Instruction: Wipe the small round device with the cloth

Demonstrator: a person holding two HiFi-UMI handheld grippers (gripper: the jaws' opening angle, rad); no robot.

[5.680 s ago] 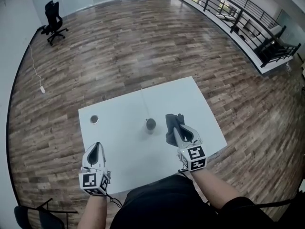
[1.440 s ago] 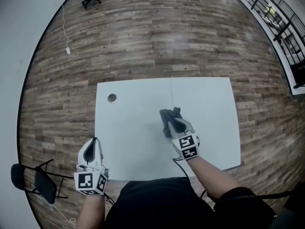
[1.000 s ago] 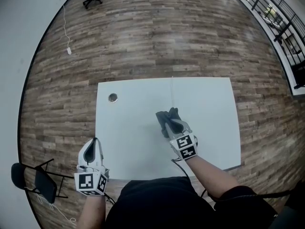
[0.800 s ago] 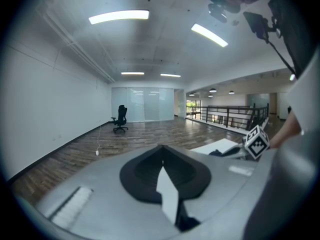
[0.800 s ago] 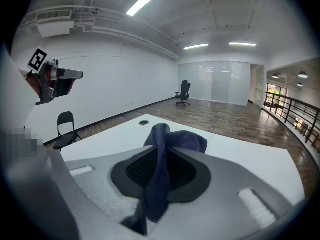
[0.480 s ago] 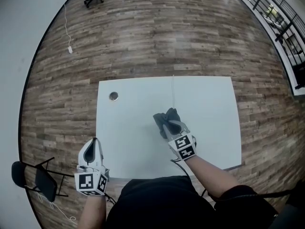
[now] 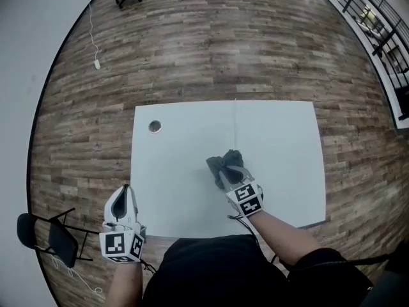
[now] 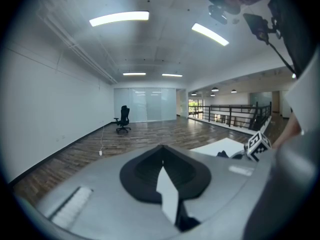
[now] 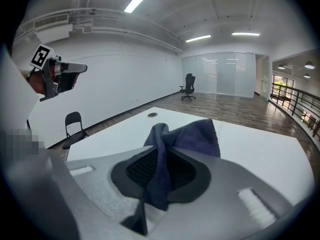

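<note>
Two claws show in the head view. At the lower left of that frame a folding chair (image 7: 48, 238) stands on the wood floor (image 7: 192, 43). Right of it, the left claw (image 7: 126, 194) hangs just off the left edge of the table (image 7: 281, 139). In the left gripper view its jaws are together, with nothing between them.

A round hole (image 7: 154, 126) sits in the table's upper left corner. At the table's centre lies the bunched dark cloth (image 7: 220, 162). The right claw (image 7: 231, 170) comes in from the lower right and is clamped on it. In the right gripper view a fold of cloth runs down between the jaws and the rest stands up ahead of them.

The device shows in no view, so whether it lies under the cloth cannot be told.

A railing (image 7: 377, 24) crosses the upper right corner.
</note>
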